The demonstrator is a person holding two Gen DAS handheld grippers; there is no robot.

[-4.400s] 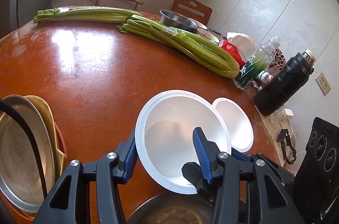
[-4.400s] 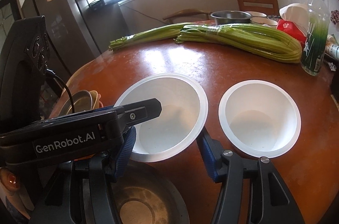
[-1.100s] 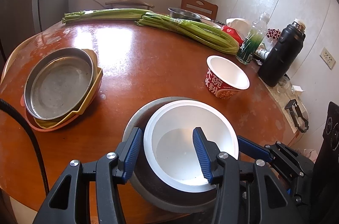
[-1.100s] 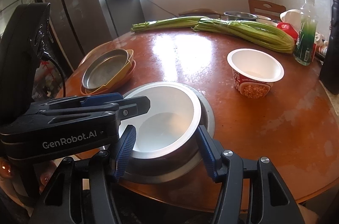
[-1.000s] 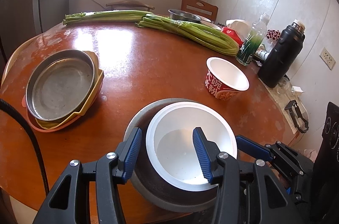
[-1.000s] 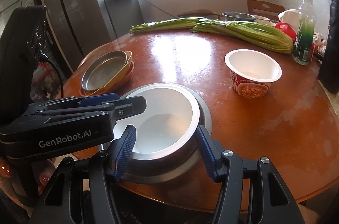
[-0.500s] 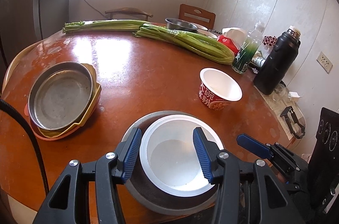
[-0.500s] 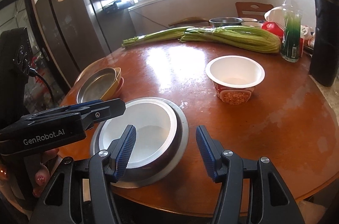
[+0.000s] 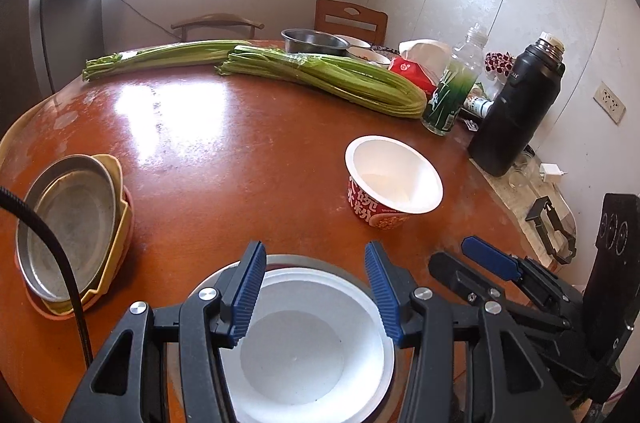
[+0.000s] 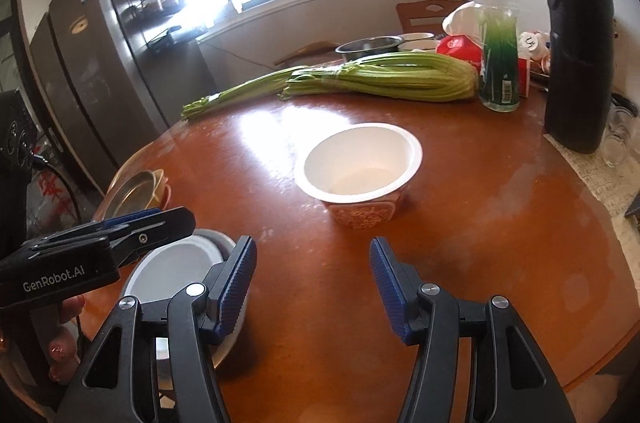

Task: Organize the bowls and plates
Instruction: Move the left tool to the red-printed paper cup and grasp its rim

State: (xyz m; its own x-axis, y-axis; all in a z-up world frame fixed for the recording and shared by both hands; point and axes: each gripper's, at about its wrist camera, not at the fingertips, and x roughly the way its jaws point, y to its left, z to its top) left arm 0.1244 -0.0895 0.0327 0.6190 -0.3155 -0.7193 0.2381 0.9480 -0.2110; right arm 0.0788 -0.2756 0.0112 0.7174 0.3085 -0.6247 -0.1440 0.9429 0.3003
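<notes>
Our right gripper (image 10: pixel 312 279) with blue ribbed pads apart over bare brown round wooden table (image 10: pixel 480 223), white paper noodle cup (image 10: pixel 360 169) ahead between our fingers, white bowl nested in steel bowl (image 10: pixel 172 269) just left of the left finger, our left gripper (image 10: pixel 116 235) above it

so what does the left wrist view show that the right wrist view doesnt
Only the left wrist view shows the wall socket, the full plate stack from above, and the right tool from outside.

Only the right wrist view shows the fridge, the person's fingers, and the left tool from the side.

Both show the printed paper bowl, white bowl nested in the metal bowl, celery, bottle and black flask.
</notes>
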